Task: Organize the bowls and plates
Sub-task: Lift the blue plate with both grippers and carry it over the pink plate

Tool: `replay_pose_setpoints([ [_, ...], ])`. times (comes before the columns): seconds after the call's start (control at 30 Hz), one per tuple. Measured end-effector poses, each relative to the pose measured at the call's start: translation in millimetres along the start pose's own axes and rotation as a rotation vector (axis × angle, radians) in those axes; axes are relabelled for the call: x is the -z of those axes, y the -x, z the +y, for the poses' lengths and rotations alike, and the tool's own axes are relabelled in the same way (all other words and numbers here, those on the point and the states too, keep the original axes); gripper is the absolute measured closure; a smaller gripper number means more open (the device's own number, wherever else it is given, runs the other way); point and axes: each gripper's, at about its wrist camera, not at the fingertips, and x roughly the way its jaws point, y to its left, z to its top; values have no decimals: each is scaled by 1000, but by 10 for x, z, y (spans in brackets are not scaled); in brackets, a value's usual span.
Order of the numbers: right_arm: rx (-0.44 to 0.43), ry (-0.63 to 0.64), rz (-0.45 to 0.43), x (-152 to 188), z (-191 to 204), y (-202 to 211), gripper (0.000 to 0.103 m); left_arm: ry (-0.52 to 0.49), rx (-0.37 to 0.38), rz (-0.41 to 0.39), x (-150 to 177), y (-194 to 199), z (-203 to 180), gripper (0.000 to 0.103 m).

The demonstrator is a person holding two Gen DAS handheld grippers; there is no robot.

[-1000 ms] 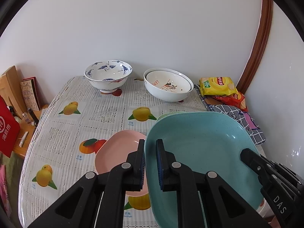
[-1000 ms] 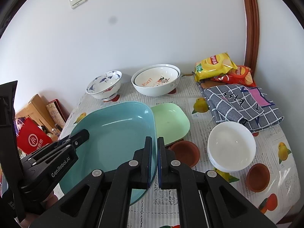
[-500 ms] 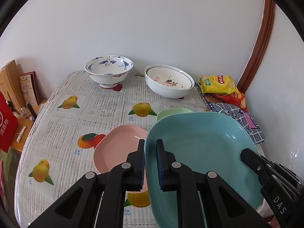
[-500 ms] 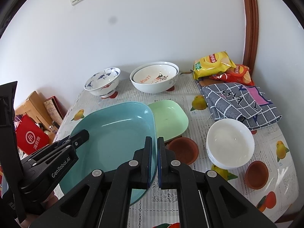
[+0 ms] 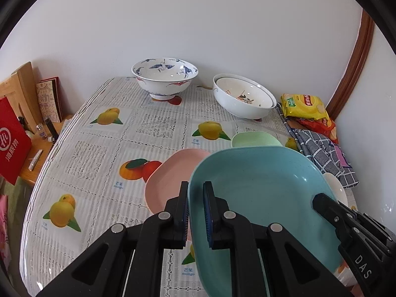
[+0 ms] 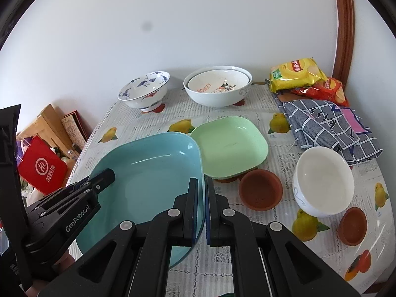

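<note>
Teal square melamine plate [image 5: 259,198] hangs above the bench [image 5: 99,148], my left gripper [image 5: 195,212] and right gripper [image 6: 201,205] clenched on opposite rims; pink plate [image 5: 168,173] lies lower-left.

Both wrists downward — sharing teal plate [image 5: 259,185].

- Table [image 6: 250,262]: covered with fruit-print cloth.
- Resting on it: blue-patterned bowl [image 6: 144,91], nested white bowls [image 6: 217,90], green plate [image 6: 230,146], pink plate [image 5: 168,185], white bowl [image 6: 323,182], two brown saucers [image 6: 259,189], folded checked cloth [image 6: 326,128].
</note>
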Motion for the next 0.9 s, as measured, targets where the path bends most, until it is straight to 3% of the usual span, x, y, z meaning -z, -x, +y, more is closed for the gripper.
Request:
replay_pose_setpoints([
  [0.47, -34, 34, 98, 103, 208, -475, 98, 47, -70, 76, 124, -287, 326, 92],
  [0.9, -83, 97, 170, 31, 411, -920, 96, 105, -157, 112, 35, -509, 540, 92],
])
